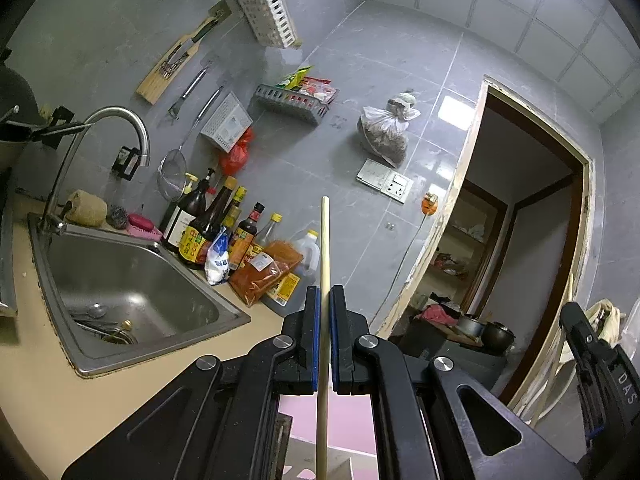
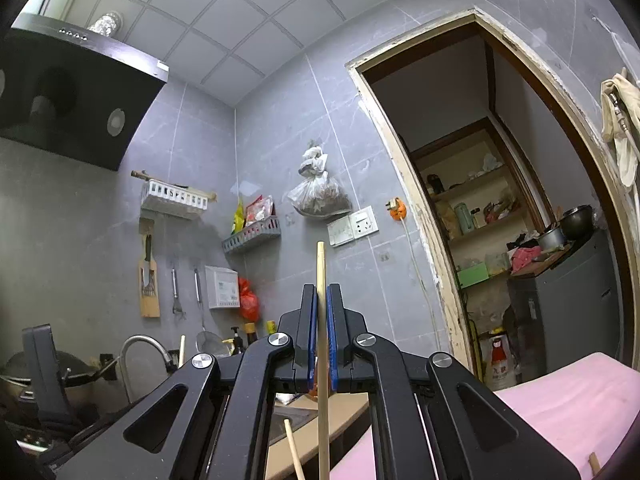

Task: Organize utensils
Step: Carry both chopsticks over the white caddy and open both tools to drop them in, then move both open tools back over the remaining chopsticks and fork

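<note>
Chopsticks [image 1: 324, 248] [image 2: 321, 276], clamped one per gripper, point lengthwise forward beyond the fingers [image 1: 316, 320].

In the left wrist view the sink [image 1: 132, 280] is set into the counter [image 1: 40, 380] at left, with the faucet [image 1: 112, 128] rising behind it; a cluster of bottles [image 1: 224, 232] stands on the counter to the sink's right, against the wall; the strainer [image 1: 172, 178] hangs on the wall above the bottles; the white basket [image 1: 266, 12] is mounted higher still; the grey basket [image 1: 292, 102] sits to the right of the strainer; the hanging bag [image 1: 386, 132] is further right, above the wall socket [image 1: 384, 180]; the doorway [image 1: 520, 220] opens at right.
</note>
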{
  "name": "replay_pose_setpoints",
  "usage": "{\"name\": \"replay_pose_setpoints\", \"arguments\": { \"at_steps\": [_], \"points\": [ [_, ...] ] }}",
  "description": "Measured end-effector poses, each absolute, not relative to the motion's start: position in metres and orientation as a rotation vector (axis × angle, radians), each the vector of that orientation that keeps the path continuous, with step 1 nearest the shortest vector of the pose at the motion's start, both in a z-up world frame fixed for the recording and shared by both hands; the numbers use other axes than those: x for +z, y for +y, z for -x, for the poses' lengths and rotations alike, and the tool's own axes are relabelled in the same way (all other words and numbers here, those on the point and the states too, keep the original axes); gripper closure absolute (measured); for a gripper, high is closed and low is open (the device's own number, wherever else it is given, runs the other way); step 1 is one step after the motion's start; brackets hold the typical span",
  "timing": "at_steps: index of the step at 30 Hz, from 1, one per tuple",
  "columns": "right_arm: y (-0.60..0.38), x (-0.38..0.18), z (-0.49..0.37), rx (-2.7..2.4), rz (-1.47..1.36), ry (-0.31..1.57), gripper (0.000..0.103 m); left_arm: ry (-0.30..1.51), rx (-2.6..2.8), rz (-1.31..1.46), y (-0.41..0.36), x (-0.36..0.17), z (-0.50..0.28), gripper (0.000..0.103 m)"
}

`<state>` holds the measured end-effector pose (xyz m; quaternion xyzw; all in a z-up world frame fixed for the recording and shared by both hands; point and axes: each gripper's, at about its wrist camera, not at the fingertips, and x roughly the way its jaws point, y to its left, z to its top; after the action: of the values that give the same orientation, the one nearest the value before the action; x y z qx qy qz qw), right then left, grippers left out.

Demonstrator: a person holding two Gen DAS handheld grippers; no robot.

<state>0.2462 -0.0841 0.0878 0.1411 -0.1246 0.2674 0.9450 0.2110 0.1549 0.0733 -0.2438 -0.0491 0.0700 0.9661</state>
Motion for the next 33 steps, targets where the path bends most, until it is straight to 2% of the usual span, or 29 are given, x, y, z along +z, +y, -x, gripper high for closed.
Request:
{"name": "replay_pose_setpoints", "arguments": {
  "at_steps": [20, 23, 24, 29, 33],
  "points": [
    [-0.072, 0.070, -0.247, 0.568, -0.207, -0.180, 0.098, -0.023, 0.059, 0.361, 0.138, 0.058, -0.211, 0.100],
    [-0.074, 0.069, -0.247, 0.563, -0.213, -0.177, 0.086, -0.012, 0.051, 0.350, 0.136, 0.058, -0.212, 0.100],
    [-0.075, 0.069, -0.246, 0.565, -0.219, -0.178, 0.079, -0.009, 0.047, 0.350, 0.136, 0.058, -0.212, 0.099],
    [-0.081, 0.075, -0.242, 0.547, -0.237, -0.189, 0.076, 0.004, 0.034, 0.346, 0.134, 0.061, -0.211, 0.096],
    [-0.088, 0.082, -0.240, 0.526, -0.241, -0.185, 0.058, 0.008, 0.030, 0.351, 0.135, 0.066, -0.208, 0.091]
  ]
}}
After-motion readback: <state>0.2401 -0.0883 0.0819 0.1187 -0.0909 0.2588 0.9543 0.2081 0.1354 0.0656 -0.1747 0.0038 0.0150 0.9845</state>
